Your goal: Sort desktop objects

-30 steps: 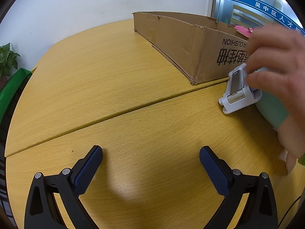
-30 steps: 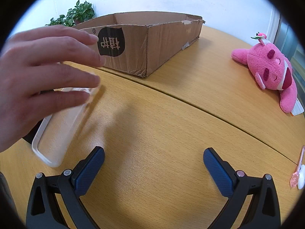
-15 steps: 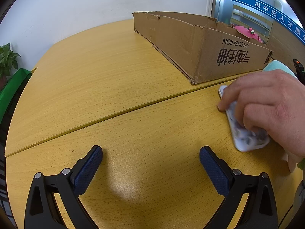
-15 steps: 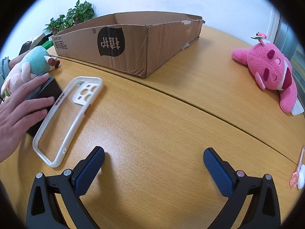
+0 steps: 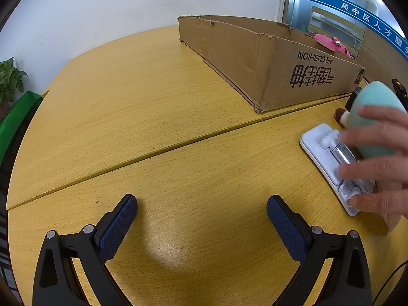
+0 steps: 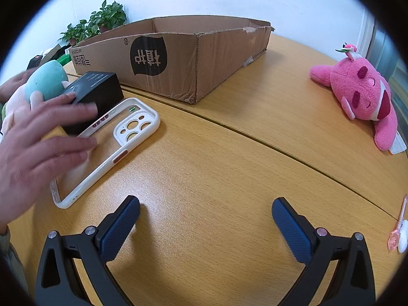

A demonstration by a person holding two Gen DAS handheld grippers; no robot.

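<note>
A long open cardboard box (image 5: 270, 58) (image 6: 183, 56) lies on the wooden table. My left gripper (image 5: 201, 219) is open and empty over bare table. A bare hand (image 5: 380, 163) rests on a white phone stand (image 5: 329, 158) at the right, beside a teal plush (image 5: 372, 112). My right gripper (image 6: 205, 223) is open and empty. To its left a hand (image 6: 38, 142) touches a white phone case (image 6: 109, 148) and a black box (image 6: 97, 97); the teal plush (image 6: 46, 81) lies behind. A pink plush (image 6: 364, 102) lies at the right.
A seam (image 5: 153, 150) crosses the table in front of the cardboard box. A small pink and white spoon-like item (image 6: 400, 232) lies at the right edge. Potted plants (image 6: 97, 23) stand beyond the table. A green object (image 5: 15, 117) sits off the table's left side.
The hand has set down the white stand beside the teal plush, and moved the phone case and black box nearer the cardboard box. Both grippers have stayed still.
</note>
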